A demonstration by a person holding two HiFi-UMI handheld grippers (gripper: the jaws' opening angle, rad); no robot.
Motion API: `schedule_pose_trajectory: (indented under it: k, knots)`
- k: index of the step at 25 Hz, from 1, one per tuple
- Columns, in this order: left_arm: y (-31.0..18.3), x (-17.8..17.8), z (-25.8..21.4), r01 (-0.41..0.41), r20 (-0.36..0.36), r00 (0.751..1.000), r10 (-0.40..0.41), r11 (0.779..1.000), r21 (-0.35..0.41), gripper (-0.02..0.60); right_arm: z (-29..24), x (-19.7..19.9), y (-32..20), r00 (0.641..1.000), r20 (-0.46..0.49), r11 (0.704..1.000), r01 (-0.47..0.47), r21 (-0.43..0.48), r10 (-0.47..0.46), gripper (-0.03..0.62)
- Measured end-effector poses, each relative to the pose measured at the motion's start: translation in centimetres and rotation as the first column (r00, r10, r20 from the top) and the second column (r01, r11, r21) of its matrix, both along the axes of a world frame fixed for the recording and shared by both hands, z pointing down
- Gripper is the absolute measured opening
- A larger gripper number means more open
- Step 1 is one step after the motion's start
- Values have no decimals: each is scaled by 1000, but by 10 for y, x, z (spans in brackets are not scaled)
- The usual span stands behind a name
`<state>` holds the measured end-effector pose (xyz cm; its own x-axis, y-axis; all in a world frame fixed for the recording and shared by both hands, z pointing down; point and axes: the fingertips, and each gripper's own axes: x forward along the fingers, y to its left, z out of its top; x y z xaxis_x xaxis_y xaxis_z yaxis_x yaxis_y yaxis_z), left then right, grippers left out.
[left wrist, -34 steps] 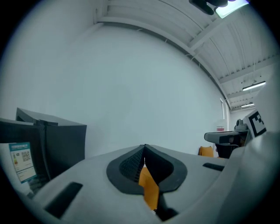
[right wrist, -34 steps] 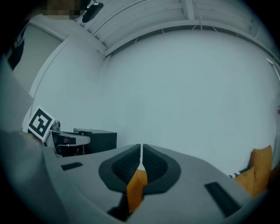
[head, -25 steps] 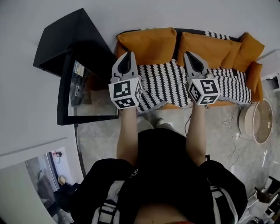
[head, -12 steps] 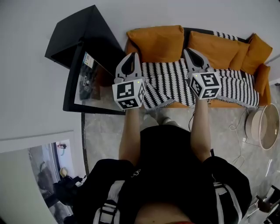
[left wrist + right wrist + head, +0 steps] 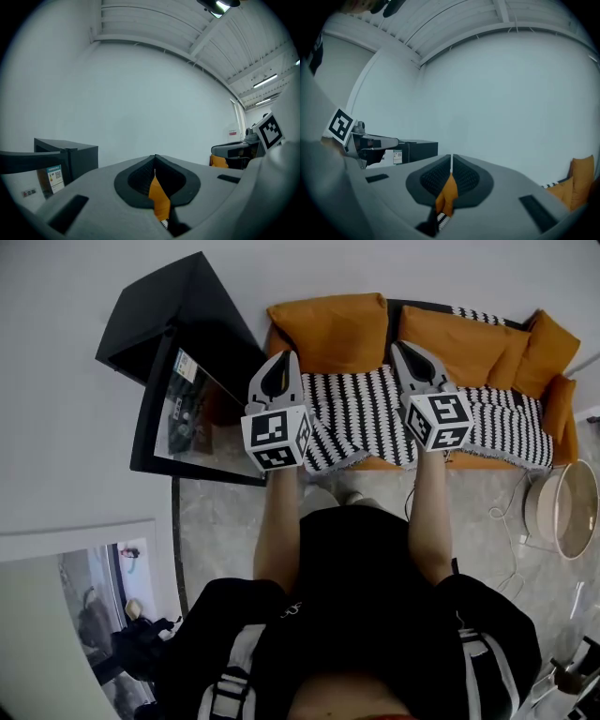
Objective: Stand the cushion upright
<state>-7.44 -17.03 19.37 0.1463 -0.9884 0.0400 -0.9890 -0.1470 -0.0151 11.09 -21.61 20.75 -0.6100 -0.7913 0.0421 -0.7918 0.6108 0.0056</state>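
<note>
both of the person's forearms reach out level. the left gripper (image 5: 283,356) and the right gripper (image 5: 400,349) each have jaws pressed together, pinching nothing; only orange shows through the slot behind the tips. just beyond lies a black-and-white striped woven throw (image 5: 366,413) over the seat of an orange fabric sofa (image 5: 380,464). against its back, 2 large orange square cushions (image 5: 330,332) stand upright side by side. smaller orange cushions (image 5: 547,348) lean in the right corner. this fits either a cushion already stood up or an approach to a leaning one. any grasp would need the jaws parted.
</note>
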Motion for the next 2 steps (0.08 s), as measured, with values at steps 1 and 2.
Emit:
schedule_pose_trajectory:
  k: [1, 2]
  knots:
    - [0, 2, -1, 0, 2, 1000, 0, 1000, 0, 11, -2, 2, 0, 1000, 0, 1000, 0, 4, 0, 18]
    - [0, 4, -1, 0, 4, 1000, 0, 1000, 1, 11, -3, 3, 1, 1000, 0, 1000, 1, 7, -1, 18]
